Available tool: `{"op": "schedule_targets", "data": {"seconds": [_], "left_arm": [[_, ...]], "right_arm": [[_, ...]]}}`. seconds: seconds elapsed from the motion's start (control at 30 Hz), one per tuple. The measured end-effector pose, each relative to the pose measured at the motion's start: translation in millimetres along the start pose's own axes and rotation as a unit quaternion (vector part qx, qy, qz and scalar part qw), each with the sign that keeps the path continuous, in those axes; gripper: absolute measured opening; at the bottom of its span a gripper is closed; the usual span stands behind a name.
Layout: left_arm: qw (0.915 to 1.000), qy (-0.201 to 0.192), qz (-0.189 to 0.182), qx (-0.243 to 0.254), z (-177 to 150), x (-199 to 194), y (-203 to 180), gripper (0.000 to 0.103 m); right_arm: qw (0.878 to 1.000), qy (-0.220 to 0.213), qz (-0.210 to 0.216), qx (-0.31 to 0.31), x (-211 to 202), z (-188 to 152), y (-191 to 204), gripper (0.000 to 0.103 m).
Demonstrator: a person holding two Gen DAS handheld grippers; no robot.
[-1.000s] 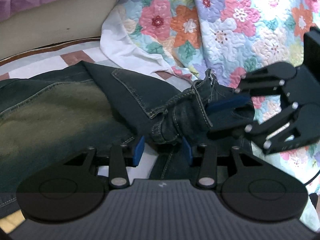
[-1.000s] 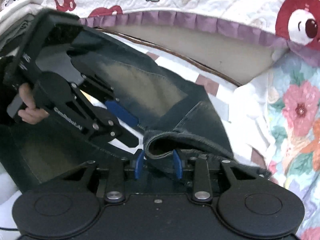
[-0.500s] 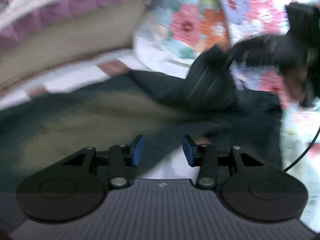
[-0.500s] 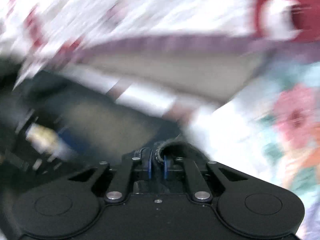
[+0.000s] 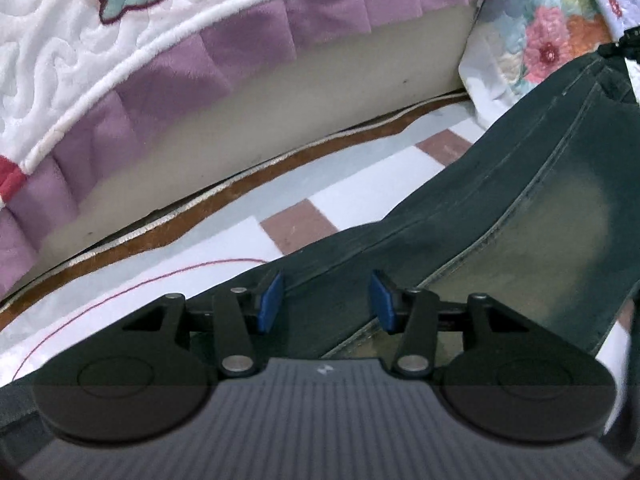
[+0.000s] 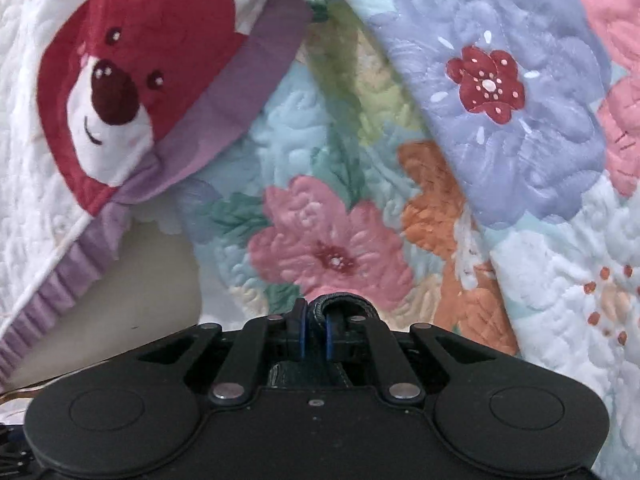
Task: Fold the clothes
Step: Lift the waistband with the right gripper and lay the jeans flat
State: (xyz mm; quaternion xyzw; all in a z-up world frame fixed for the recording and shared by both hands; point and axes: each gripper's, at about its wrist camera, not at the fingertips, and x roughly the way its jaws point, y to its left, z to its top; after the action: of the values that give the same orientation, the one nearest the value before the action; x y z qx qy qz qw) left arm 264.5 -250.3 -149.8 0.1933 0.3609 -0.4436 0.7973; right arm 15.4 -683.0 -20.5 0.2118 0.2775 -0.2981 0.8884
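Observation:
Dark faded jeans (image 5: 532, 216) lie on the checked sheet and stretch from the bottom middle of the left wrist view up to its top right. My left gripper (image 5: 326, 304) hovers over the near part of that leg. Its jaws are opening and the blue pads (image 5: 270, 302) press on nothing. My right gripper (image 6: 316, 336) is shut on a folded edge of the jeans (image 6: 340, 304), which loops over its fingertips. It holds that edge up in front of the floral quilt. The rest of the jeans is hidden from the right wrist view.
A white quilt with a purple frill (image 5: 248, 36) and a red bear (image 6: 132, 80) hangs at the back. A floral quilt (image 6: 500, 128) lies to the right. A beige mattress side (image 5: 320, 92), a brown trim (image 5: 240, 196) and a red thread (image 5: 160, 278) border the checked sheet (image 5: 360, 176).
My right gripper has shut on the jeans' folded edge and swung it away toward the floral quilt, rolling as it went. My left gripper has slid along the leg, off the bunched end, and opened slightly.

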Motion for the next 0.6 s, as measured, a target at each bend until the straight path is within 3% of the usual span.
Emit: {"op": "schedule_targets", "data": {"seconds": [0.13, 0.23, 0.4, 0.47, 0.53, 0.6], "left_arm": [[0.9998, -0.018, 0.003, 0.010, 7, -7, -4, 0.048], [0.9997, -0.017, 0.014, 0.007, 12, -6, -6, 0.055], [0.9976, 0.018, 0.067, -0.001, 2, 11, 1, 0.055], [0.9956, 0.025, 0.088, -0.020, -2, 10, 7, 0.056], [0.9928, 0.033, 0.110, -0.035, -4, 4, 9, 0.056], [0.9903, 0.034, 0.126, -0.047, -6, -6, 8, 0.055]], "right_arm": [[0.999, -0.035, -0.025, -0.003, 2, 8, 3, 0.008], [0.997, -0.054, -0.058, -0.013, 4, 15, -6, 0.008], [0.997, 0.002, -0.077, -0.018, 52, 0, -26, 0.009], [0.997, 0.033, -0.069, -0.016, 64, -8, -31, 0.014], [0.997, 0.017, -0.075, 0.002, 52, -15, -39, 0.033], [0.998, 0.006, -0.066, 0.011, 28, -21, -48, 0.042]]}}
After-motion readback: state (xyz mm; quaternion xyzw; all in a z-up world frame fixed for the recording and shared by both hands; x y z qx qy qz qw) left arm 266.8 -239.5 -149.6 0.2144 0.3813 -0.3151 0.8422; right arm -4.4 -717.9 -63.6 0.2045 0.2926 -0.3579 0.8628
